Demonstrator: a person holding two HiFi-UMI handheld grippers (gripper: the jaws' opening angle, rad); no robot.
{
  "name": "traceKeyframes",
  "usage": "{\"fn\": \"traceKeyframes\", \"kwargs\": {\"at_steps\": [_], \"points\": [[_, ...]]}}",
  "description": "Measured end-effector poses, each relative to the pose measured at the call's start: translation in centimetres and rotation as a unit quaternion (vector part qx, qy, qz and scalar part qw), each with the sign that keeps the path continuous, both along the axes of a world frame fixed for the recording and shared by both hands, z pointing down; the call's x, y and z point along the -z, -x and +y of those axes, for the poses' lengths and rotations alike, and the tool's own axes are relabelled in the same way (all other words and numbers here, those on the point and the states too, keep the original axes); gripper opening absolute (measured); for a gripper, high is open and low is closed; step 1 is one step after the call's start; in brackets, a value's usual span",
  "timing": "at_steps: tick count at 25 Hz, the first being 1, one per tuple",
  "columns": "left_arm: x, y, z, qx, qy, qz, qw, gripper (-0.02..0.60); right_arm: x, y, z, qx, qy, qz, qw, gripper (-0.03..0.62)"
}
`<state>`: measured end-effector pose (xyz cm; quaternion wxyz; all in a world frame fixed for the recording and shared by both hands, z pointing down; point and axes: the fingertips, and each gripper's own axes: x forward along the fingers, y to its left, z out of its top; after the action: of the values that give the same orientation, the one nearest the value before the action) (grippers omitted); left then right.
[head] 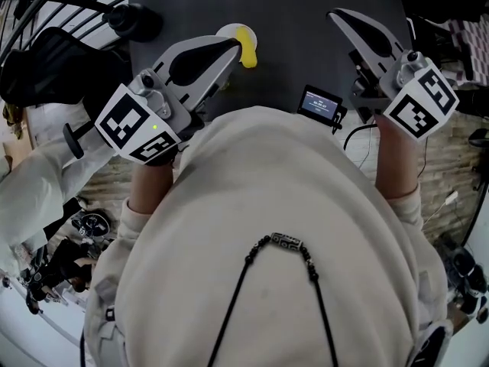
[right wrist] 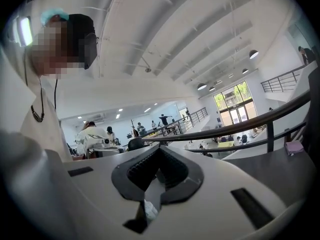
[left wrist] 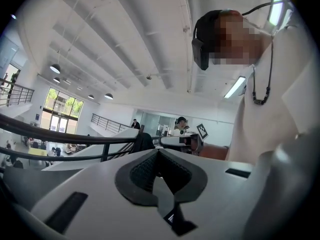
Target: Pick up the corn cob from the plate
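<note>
In the head view, a yellow corn cob (head: 245,47) lies on a small white plate (head: 227,30) on the dark table (head: 290,21). My left gripper (head: 231,43) is held just beside the plate, its tip touching or overlapping the plate's near edge, jaws together with nothing between them. My right gripper (head: 337,14) hovers over the table's right part, well away from the corn, also shut and empty. In the left gripper view the left gripper (left wrist: 159,151) points level into a large hall. The right gripper view shows the right gripper (right wrist: 159,149) doing the same. Neither gripper view shows the corn.
A small device with a lit screen (head: 319,104) sits at the table's near edge, a cable trailing from it. A black round object (head: 134,20) stands at the table's left edge. A railing (head: 53,6) and a black seat (head: 46,63) lie beyond on the left.
</note>
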<state>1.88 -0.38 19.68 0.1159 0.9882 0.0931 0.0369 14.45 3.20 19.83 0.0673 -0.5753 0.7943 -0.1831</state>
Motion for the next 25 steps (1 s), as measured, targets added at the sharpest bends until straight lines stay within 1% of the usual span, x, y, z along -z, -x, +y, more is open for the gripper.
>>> {"fn": "traceKeyframes", "kwargs": {"at_steps": [5, 9, 12, 19, 23, 25], "points": [[-0.3, 1.0, -1.4, -0.020, 0.009, 0.005, 0.9997, 0.008, 0.1, 2.0, -2.2, 0.007, 0.015, 0.019, 1.000, 0.015], [-1.0, 2.9, -3.7, -0.026, 0.026, 0.011, 0.9993, 0.006, 0.1, 3.9, -4.4, -0.009, 0.030, 0.026, 0.999, 0.015], [-2.1, 4.3, -5.3, -0.028, 0.037, 0.009, 0.9989, 0.008, 0.0, 5.5, -5.8, -0.021, 0.037, 0.032, 0.999, 0.015], [-3.1, 4.4, -4.4, -0.074, 0.053, 0.010, 0.9958, 0.008, -0.4, 6.6, -4.9, -0.048, 0.075, 0.049, 0.995, 0.015], [-3.6, 4.6, -4.5, -0.078, 0.061, 0.010, 0.9950, 0.008, -0.9, 6.7, -4.0, -0.058, 0.092, 0.059, 0.992, 0.015], [-3.8, 4.6, -4.9, -0.077, 0.059, 0.006, 0.9953, 0.008, -1.3, 6.5, -4.2, -0.058, 0.095, 0.057, 0.992, 0.015]]}}
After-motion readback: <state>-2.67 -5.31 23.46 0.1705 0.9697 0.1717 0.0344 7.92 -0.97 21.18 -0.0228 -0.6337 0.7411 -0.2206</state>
